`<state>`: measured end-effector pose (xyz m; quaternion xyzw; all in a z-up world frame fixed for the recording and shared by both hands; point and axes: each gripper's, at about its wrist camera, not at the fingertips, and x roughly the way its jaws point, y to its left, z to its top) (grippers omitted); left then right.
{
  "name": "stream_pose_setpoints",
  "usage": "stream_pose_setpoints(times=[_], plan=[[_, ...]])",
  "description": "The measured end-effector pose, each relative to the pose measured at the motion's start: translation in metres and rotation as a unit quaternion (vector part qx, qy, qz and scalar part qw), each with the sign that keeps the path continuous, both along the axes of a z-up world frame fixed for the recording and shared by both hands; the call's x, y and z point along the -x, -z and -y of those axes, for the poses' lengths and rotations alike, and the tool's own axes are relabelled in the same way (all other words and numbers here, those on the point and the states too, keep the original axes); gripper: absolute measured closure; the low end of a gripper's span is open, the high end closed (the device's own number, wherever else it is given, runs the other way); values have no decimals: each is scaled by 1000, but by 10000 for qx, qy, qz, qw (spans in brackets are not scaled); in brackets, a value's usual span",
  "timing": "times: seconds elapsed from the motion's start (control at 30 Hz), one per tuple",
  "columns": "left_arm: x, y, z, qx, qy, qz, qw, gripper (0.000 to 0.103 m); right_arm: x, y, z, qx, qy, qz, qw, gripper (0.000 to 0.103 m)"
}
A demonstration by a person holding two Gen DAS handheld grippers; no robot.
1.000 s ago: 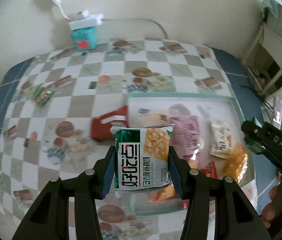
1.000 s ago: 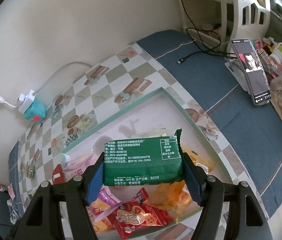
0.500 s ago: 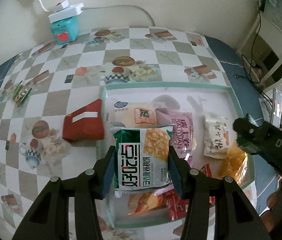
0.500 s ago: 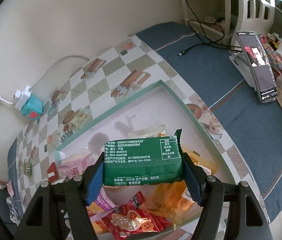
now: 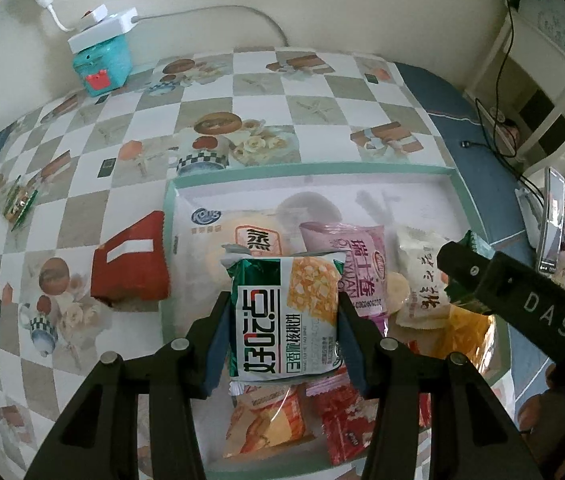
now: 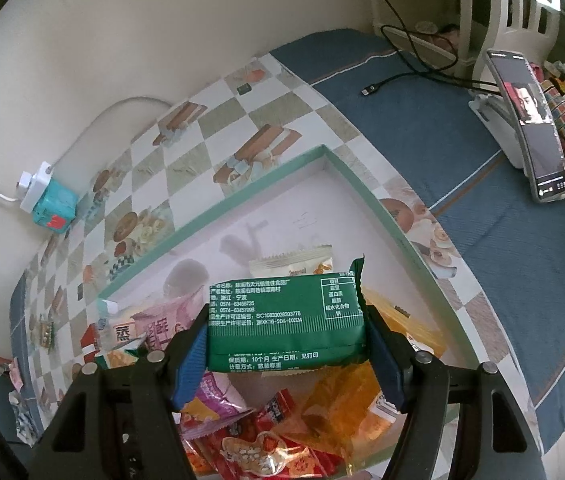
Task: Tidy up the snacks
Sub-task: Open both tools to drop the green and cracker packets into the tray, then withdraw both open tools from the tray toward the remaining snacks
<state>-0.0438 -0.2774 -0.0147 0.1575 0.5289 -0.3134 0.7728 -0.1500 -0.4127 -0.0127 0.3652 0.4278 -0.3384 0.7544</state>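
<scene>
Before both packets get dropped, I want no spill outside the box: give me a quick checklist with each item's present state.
1. Left gripper pinching the white-and-green snack packet: ok.
2. Right gripper pinching the green packet: ok.
3. Both packets above the teal-rimmed box: ok.
4. Bare floor left in the box's far half: ok.
5. The two grippers apart from each other: ok in the left wrist view.
6. All snacks in the box: not ok, the red packet lies outside its left rim.

Right gripper (image 6: 285, 354) clamps green snack pack (image 6: 284, 322) above teal-rimmed tray (image 6: 218, 216) of snacks
</scene>
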Motion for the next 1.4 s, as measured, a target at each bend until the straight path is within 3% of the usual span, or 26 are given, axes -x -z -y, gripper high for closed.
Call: stream_pose_setpoints(times=[0.33, 0.57, 0.63, 0.83, 0.97, 1.07, 1.23, 1.4], plan=[[-3, 4, 7, -13, 50, -5, 10000, 51, -5, 3, 3, -5, -11, 0, 10000, 29], [-8, -3, 1, 77, -3, -54, 10000, 43, -3, 2, 4, 41, 58, -51, 10000, 25], [-9, -7, -1, 102, 3, -68, 9999, 33, -2, -1, 4, 48, 65, -35, 10000, 23], [-16, -25, -10, 231, -104, -5, 9997, 32, 2, -22, 3, 293, 104, 26, 9995, 21], [-25, -40, -21, 344, -287, 47, 9990, 32, 4, -39, 0, 469, 93, 45, 9988, 20], [-34, -52, -34, 357, -531, 123, 9979, 14, 4, -49, -4, 573, 64, 58, 9983, 20], [-51, -62, -60, 89, -1002, 319, 9944, 13, 3, -60, -11, 624, 1, 28, 9980, 18], [-68, -71, -90, 88, -1442, 412, 9886, 10, -1, -65, -21, 728, -103, 5, 9973, 16]])
